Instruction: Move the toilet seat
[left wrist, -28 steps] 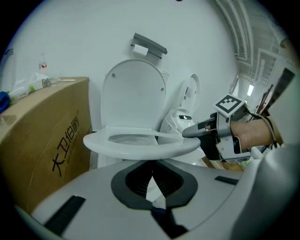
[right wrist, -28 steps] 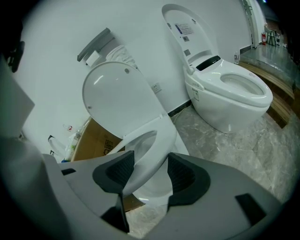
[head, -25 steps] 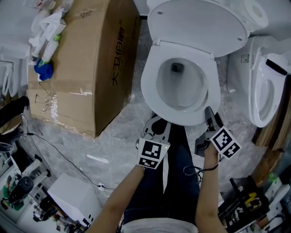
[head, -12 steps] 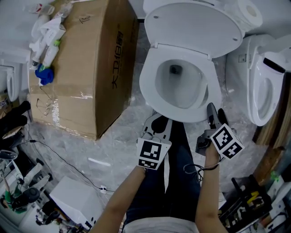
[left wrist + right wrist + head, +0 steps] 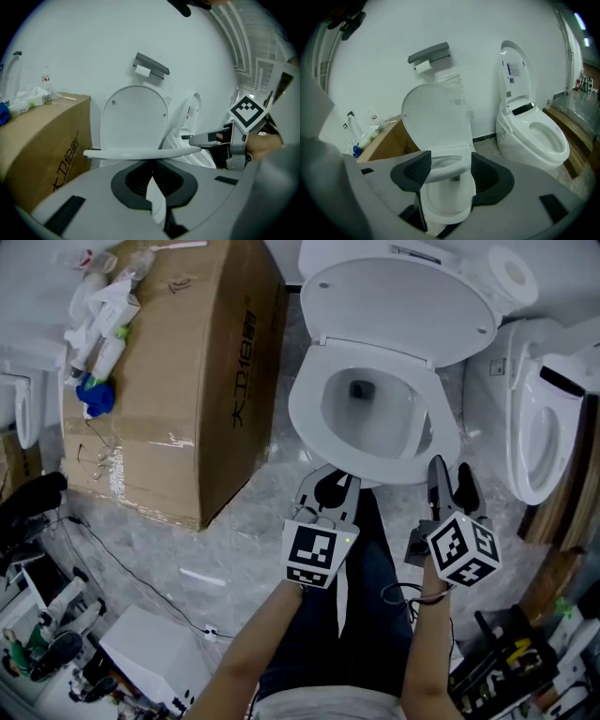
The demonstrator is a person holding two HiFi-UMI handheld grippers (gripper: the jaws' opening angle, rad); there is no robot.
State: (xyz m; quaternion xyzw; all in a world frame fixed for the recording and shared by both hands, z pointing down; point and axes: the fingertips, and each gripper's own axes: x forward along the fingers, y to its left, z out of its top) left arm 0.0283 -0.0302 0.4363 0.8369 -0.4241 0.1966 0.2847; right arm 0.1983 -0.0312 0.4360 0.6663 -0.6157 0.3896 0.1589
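The white toilet seat [image 5: 305,413] lies flat on the bowl, and the lid [image 5: 403,301] stands up behind it. My right gripper [image 5: 450,474] hovers at the seat's front right rim; its jaws are opening and its pads press on nothing. In the right gripper view the seat [image 5: 445,164] shows beyond the wide gap of the right gripper [image 5: 451,171]. My left gripper [image 5: 330,486] is shut just in front of the bowl, level with the seat's edge [image 5: 140,153], and holds nothing.
A large cardboard box [image 5: 169,381] stands to the left with bottles and wrappers [image 5: 94,324] on top. A second toilet [image 5: 539,418] with its lid up is close on the right. Cables and tools [image 5: 56,634] litter the floor at lower left.
The right gripper's jaws have spread wider beside the seat's front right rim. The left gripper has hardly moved.
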